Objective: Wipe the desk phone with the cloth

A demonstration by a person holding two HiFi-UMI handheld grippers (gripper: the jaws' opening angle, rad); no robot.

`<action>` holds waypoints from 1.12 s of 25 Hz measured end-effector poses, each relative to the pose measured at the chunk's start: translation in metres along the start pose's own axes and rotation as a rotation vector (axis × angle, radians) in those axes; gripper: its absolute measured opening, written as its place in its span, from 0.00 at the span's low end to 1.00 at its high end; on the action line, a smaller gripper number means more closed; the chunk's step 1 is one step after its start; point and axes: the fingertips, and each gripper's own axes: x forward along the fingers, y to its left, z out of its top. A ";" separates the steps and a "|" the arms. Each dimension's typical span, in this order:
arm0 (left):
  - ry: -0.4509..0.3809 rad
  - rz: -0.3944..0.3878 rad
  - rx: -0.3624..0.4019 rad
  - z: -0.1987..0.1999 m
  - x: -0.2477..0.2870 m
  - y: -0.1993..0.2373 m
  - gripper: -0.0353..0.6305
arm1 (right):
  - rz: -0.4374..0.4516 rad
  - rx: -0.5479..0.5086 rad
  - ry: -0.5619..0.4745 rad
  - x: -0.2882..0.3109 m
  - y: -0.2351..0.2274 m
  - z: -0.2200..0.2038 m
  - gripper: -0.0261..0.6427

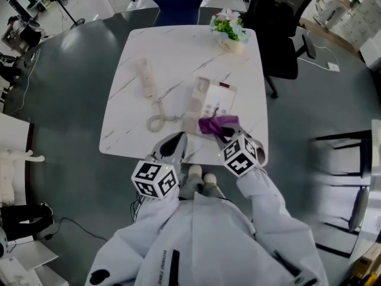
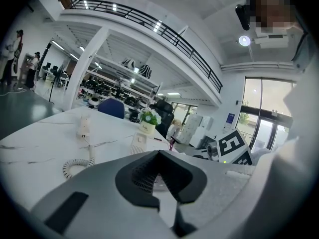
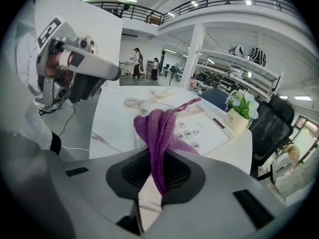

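Observation:
The beige desk phone base [image 1: 209, 102] lies on the white marble table [image 1: 178, 46]. Its handset [image 1: 146, 76] rests off the base to the left, joined by a coiled cord [image 1: 158, 123]. A purple knitted cloth [image 1: 215, 124] drapes over the base's near edge, and my right gripper [image 1: 230, 137] is shut on it. In the right gripper view the cloth [image 3: 159, 126] hangs from the closed jaws [image 3: 159, 156] just short of the keypad [image 3: 199, 131]. My left gripper [image 1: 173, 147] hovers at the table's front edge, jaws [image 2: 162, 156] together with nothing in them.
A small pot of flowers [image 1: 230, 33] stands at the table's far right corner. A black office chair [image 1: 280, 28] and a blue chair [image 1: 177, 2] stand beyond the table. Black metal frames [image 1: 351, 177] are on the floor at the right.

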 end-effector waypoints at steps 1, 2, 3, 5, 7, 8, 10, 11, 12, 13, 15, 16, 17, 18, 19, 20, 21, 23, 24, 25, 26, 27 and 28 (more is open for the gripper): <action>-0.001 0.002 -0.001 0.000 0.000 0.000 0.05 | 0.006 0.000 0.000 0.000 0.002 0.000 0.10; -0.003 0.004 -0.002 -0.001 -0.001 0.001 0.05 | 0.012 0.000 0.001 0.001 0.004 -0.001 0.10; -0.003 0.007 -0.004 -0.002 -0.002 0.001 0.05 | 0.018 0.002 0.003 0.001 0.006 -0.002 0.10; -0.004 0.015 -0.008 -0.004 -0.004 0.002 0.05 | 0.030 0.010 0.008 0.001 0.011 -0.005 0.10; -0.005 0.024 -0.011 -0.006 -0.005 0.003 0.05 | 0.037 0.015 0.010 0.000 0.014 -0.007 0.10; -0.005 0.027 -0.012 -0.006 -0.006 0.004 0.05 | 0.040 0.016 0.009 0.000 0.015 -0.007 0.10; -0.006 0.033 -0.015 -0.008 -0.007 0.006 0.05 | 0.044 0.018 0.006 0.001 0.016 -0.008 0.10; -0.008 0.035 -0.017 -0.008 -0.007 0.006 0.05 | 0.047 0.019 0.005 0.001 0.017 -0.008 0.10; -0.010 0.035 -0.019 -0.008 -0.008 0.006 0.05 | 0.051 0.020 0.006 0.000 0.017 -0.008 0.10; -0.011 0.034 -0.021 -0.008 -0.009 0.005 0.05 | 0.057 0.020 0.007 -0.001 0.019 -0.008 0.10; -0.014 0.034 -0.022 -0.008 -0.010 0.005 0.05 | 0.071 0.017 0.010 -0.002 0.023 -0.009 0.10; -0.015 0.035 -0.022 -0.007 -0.010 0.005 0.05 | 0.077 0.017 0.012 -0.003 0.025 -0.009 0.10; -0.015 0.035 -0.021 -0.007 -0.010 0.005 0.05 | 0.082 0.018 0.013 -0.003 0.026 -0.010 0.10; -0.016 0.035 -0.021 -0.007 -0.010 0.004 0.05 | 0.088 0.020 0.013 -0.004 0.027 -0.010 0.10; -0.017 0.036 -0.021 -0.007 -0.010 0.003 0.05 | 0.095 0.022 0.014 -0.004 0.029 -0.011 0.10; -0.018 0.037 -0.021 -0.007 -0.010 0.003 0.05 | 0.103 0.022 0.015 -0.005 0.031 -0.011 0.10; -0.019 0.038 -0.022 -0.007 -0.010 0.002 0.05 | 0.113 0.024 0.016 -0.006 0.034 -0.013 0.10; -0.022 0.042 -0.023 -0.006 -0.010 0.001 0.05 | 0.132 0.034 0.013 -0.007 0.038 -0.015 0.10; -0.024 0.043 -0.022 -0.006 -0.010 0.001 0.05 | 0.139 0.041 0.010 -0.008 0.040 -0.016 0.10; -0.026 0.044 -0.021 -0.005 -0.010 0.000 0.05 | 0.145 0.046 0.009 -0.008 0.040 -0.016 0.10; -0.030 0.044 -0.020 -0.004 -0.010 0.000 0.05 | 0.151 0.050 0.009 -0.009 0.041 -0.017 0.10; -0.033 0.045 -0.018 -0.003 -0.010 -0.001 0.05 | 0.157 0.055 0.010 -0.009 0.042 -0.017 0.10; -0.037 0.046 -0.017 -0.002 -0.010 -0.002 0.05 | 0.165 0.060 0.009 -0.010 0.043 -0.017 0.10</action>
